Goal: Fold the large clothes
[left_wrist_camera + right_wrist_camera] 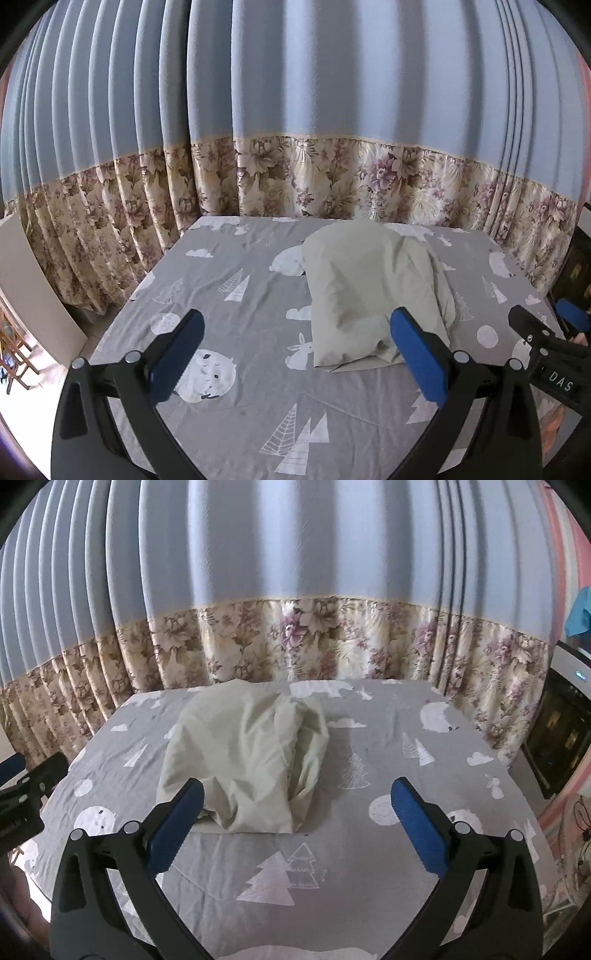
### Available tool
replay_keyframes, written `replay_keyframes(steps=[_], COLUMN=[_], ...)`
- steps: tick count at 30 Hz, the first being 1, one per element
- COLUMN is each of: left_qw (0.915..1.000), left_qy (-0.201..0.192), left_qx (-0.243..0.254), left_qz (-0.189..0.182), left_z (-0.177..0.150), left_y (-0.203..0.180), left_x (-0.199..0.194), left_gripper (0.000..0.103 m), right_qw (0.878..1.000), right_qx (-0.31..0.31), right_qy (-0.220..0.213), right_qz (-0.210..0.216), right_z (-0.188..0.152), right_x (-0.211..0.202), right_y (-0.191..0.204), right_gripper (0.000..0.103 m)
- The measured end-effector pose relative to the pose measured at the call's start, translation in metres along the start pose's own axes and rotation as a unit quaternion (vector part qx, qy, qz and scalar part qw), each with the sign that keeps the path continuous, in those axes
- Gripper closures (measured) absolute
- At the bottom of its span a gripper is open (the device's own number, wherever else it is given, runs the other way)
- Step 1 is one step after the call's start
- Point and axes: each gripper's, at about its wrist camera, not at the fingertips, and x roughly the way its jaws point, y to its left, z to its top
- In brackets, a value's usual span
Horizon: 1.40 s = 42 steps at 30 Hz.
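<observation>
A pale green garment (369, 291) lies in a rumpled heap on the grey patterned bed sheet (243, 306); it also shows in the right wrist view as the garment (243, 753) on the sheet (369, 834). My left gripper (295, 354) hovers open above the sheet, its right pad just in front of the heap's near edge. Open too, my right gripper (295, 830) has its left pad over the heap's near left corner. Nothing is between either pair of fingers. The right gripper (543, 328) shows at the left view's right edge.
Blue curtains with a floral lower band (295, 177) hang behind the bed on the far and left sides. A dark cabinet (554, 738) stands right of the bed. A white board (33, 280) leans at the left. The left gripper (26, 786) shows at the right view's left edge.
</observation>
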Motion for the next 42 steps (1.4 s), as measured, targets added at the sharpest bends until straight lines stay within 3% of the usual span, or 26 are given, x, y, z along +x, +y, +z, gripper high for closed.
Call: replay_keyframes(steps=[18, 31, 42], left_qw=[1.0, 0.9991, 0.9987], left_qy=[0.0, 0.009, 0.01], left_qx=[0.008, 0.029, 0.049], left_qz=[0.004, -0.029, -0.011], left_z=[-0.001, -0.006, -0.007], left_y=[-0.01, -0.013, -0.017], left_x=[-0.007, -0.003, -0.002], left_gripper=[0.002, 0.002, 0.002], right_qw=[0.999, 0.999, 0.999], right_qx=[-0.013, -0.016, -0.014], right_qy=[-0.015, -0.01, -0.006], right_qz=[-0.031, -0.033, -0.032], right_z=[0.002, 0.001, -0.002], right_x=[-0.007, -0.003, 0.002], right_y=[0.007, 0.005, 0.002], right_gripper=[0.003, 0.003, 0.003])
